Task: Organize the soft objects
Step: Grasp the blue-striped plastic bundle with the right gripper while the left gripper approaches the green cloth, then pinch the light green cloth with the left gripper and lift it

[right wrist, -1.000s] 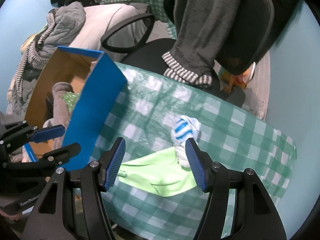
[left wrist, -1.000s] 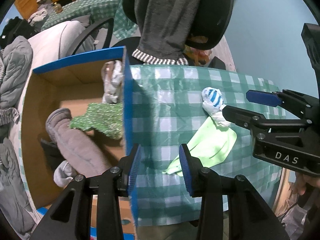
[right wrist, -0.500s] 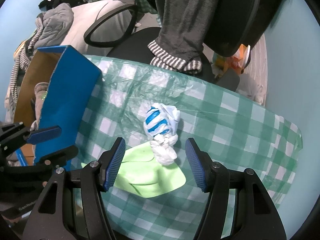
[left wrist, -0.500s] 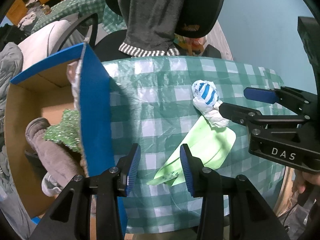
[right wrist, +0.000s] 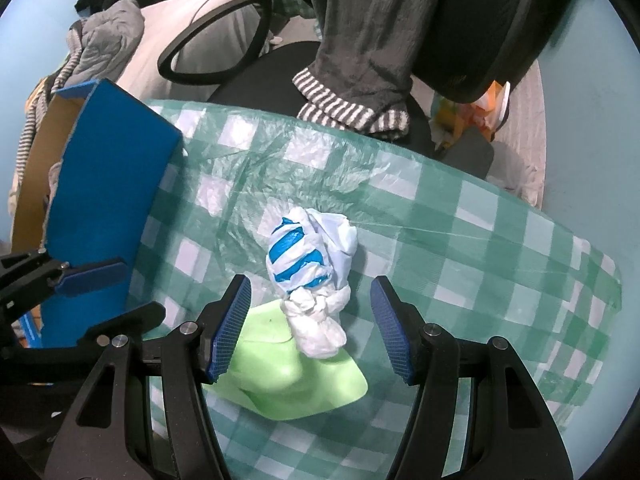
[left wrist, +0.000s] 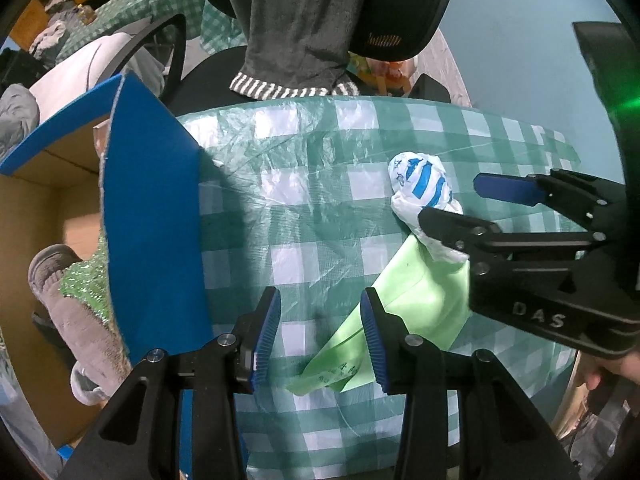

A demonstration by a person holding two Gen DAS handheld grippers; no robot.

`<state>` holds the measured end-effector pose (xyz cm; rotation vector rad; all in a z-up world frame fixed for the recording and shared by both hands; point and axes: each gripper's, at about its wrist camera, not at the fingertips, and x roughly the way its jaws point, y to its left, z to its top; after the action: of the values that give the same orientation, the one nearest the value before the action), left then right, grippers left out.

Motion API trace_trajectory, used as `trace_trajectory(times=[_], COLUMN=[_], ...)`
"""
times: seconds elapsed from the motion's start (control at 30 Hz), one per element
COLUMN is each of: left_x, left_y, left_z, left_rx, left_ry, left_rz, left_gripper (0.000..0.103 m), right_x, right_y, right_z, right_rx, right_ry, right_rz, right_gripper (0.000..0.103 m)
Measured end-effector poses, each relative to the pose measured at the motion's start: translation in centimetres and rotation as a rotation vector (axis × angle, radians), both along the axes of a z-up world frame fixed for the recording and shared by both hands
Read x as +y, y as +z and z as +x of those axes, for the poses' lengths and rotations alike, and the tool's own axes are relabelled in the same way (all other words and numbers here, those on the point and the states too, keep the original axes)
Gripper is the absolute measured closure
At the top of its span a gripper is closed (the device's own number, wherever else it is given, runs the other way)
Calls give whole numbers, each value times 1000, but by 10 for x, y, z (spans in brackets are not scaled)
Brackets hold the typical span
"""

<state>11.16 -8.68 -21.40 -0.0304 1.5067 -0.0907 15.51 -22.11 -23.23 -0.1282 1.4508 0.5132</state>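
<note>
readable text: "das" in raised letters on the black body of the right gripper (left wrist: 464, 204), lower right of the left wrist view. faint print on the bottom corner of the light green plastic bag (left wrist: 416, 300), too small to read. blue marks on the knotted white-and-blue plastic bag (left wrist: 420, 184) may be characters, can't make them out.

left gripper (left wrist: 320, 332): jaws moderately apart, nothing between the pads. they sit above the green-and-white checked tablecloth (left wrist: 320, 208), with the green bag's corner just beside the right-hand pad, partly behind it.

right gripper in its own view (right wrist: 310, 330): jaws wide, pads not pressing anything. the knotted bag (right wrist: 312, 272) sits centre frame, its twisted white tail lying between the two pads, on top of the green bag (right wrist: 288, 376). both bags are on the cloth, right of the blue-sided cardboard box (right wrist: 104, 200).

left wrist view only: the inside of the box (left wrist: 152, 232) at the left of the frame, with a grey fleecy item (left wrist: 68, 300) and a glittery green piece (left wrist: 86, 280) in it. a person's hand (left wrist: 616, 368) at the right edge behind the right gripper.

right wrist view only: the left gripper (right wrist: 92, 292) seen from the side at lower left, a grey quilted garment (right wrist: 108, 36) at upper left, and the far right edge of the cloth.

both views: a black office chair (right wrist: 460, 20) at top, with a grey garment with a striped cuff (right wrist: 360, 60) hanging over it.
</note>
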Motion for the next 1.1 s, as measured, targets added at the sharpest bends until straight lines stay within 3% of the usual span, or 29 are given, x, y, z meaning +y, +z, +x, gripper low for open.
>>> trace_trajectory(times=[0.27, 0.33, 0.43, 0.6, 0.93, 0.97, 1.03, 1.1], left_x=[-3, -4, -4, -4, -19, -22, -28, -36], left_y=[-10, -11, -9, -7, -10, -10, -9, -8], left_z=[3, 3, 1, 0, -9, -9, -10, -12], left_rx=[18, 24, 24, 26, 41, 41, 35, 23], left_ry=[-10, -17, -27, -41, -106, -114, -138, -165], left_rz=[5, 6, 3, -17, -54, -61, -73, -87], left_gripper=[61, 61, 61, 55, 53, 51, 39, 38], right_x=[4, 5, 3, -1, -31, -35, -42, -51], right_y=[-13, -15, -14, -5, 14, 15, 16, 17], right_z=[-1, -1, -2, -4, -20, -23, -29, -36], right_rx=[-6, -7, -10, -33, -54, -53, -53, -50], right_ry=[29, 30, 15, -10, -93, -103, -121, -144], right_rz=[-13, -11, -4, 10, 19, 20, 21, 22], right_gripper=[40, 57, 62, 63, 63, 63, 63, 63])
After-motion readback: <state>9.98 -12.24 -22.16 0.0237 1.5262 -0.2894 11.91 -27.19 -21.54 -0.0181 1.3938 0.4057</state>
